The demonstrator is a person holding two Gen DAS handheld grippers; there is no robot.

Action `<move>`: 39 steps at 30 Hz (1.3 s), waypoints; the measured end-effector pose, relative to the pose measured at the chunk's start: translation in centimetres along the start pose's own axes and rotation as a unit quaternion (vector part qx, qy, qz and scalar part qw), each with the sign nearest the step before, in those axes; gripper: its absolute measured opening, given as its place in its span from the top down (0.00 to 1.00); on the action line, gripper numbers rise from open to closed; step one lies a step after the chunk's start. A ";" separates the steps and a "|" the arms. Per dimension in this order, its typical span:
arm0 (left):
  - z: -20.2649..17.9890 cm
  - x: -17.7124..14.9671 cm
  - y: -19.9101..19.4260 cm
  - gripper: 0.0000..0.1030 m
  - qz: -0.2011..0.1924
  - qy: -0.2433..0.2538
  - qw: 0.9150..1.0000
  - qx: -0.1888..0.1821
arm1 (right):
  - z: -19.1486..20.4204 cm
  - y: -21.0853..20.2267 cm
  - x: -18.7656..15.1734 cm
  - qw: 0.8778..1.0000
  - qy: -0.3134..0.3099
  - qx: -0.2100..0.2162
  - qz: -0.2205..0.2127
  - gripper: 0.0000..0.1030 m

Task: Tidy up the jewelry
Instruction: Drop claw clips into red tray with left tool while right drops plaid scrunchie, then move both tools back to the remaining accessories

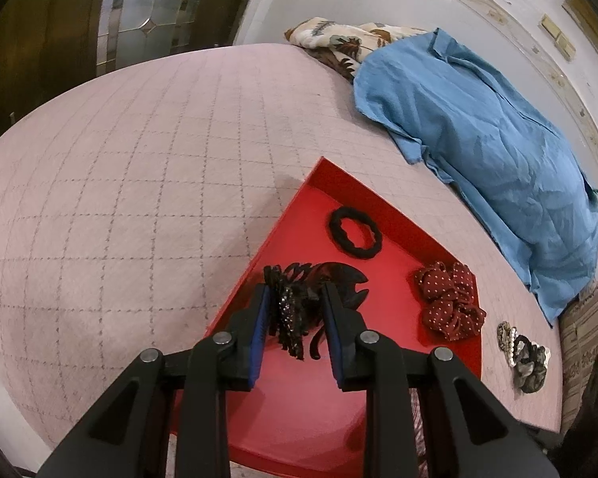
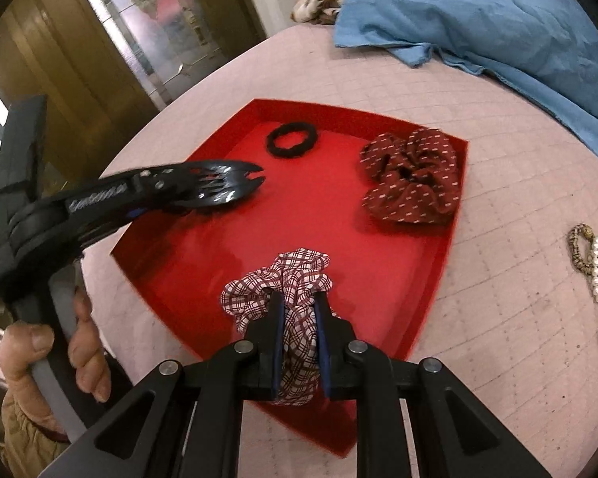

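Note:
A red tray (image 1: 299, 406) (image 2: 378, 279) lies on the pink quilted bed. Inside it rest a black hair tie (image 1: 355, 238) (image 2: 292, 140) and a dark red dotted scrunchie (image 1: 450, 299) (image 2: 412, 177). My left gripper (image 1: 295, 292) is shut on a black beaded claw clip (image 1: 299, 310) (image 2: 203, 187), held over the tray's left side. My right gripper (image 2: 298, 302) is shut on a red-and-white plaid scrunchie (image 2: 287, 283), hanging over the tray's near part. In the right wrist view the left gripper (image 2: 151, 195) reaches in from the left, held by a person's hand (image 2: 44, 346).
Beaded and pearl bracelets with a grey scrunchie (image 1: 524, 354) (image 2: 594, 267) lie on the quilt right of the tray. A blue garment (image 1: 490, 139) (image 2: 498, 16) and a floral cloth (image 1: 339, 40) lie at the far side. A glass-panelled door (image 1: 147, 8) stands behind.

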State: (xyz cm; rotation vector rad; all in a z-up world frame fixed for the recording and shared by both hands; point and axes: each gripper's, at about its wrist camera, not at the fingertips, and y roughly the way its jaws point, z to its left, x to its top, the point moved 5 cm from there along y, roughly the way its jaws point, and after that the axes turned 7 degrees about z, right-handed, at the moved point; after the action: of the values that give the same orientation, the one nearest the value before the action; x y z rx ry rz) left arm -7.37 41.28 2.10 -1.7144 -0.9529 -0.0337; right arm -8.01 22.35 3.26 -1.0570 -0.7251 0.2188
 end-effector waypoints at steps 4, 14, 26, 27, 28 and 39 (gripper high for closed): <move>0.6 0.0 0.0 0.74 0.003 -0.013 1.000 -0.004 | 1.0 0.3 -0.6 1.000 -0.017 -0.006 0.002 0.83; -0.2 -0.1 -0.6 0.51 -0.009 -0.003 1.000 -0.022 | 1.2 -0.8 -1.2 1.000 -0.013 -0.012 -0.011 0.58; -1.3 -0.5 -2.8 0.34 -0.052 0.014 0.998 -0.021 | 2.5 -4.2 -2.2 0.997 -0.048 -0.034 -0.053 0.46; -1.5 -0.6 -2.9 0.34 -0.055 0.018 0.998 -0.015 | 2.5 -4.8 -2.4 0.996 -0.052 -0.038 -0.059 0.46; -1.8 -0.7 -3.1 0.34 -0.059 0.023 0.998 -0.009 | 2.4 -5.1 -2.6 0.996 -0.053 -0.041 -0.063 0.46; -7.4 -2.7 -5.9 0.33 -0.081 0.107 0.991 0.017 | -3.0 -10.8 -5.6 0.991 -0.009 -0.079 -0.105 0.37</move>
State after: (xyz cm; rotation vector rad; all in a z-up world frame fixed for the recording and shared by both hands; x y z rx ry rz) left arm -9.56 34.05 8.36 -1.5633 -0.9252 -0.3005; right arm -12.17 12.07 9.16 -1.1203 -0.8746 -0.0103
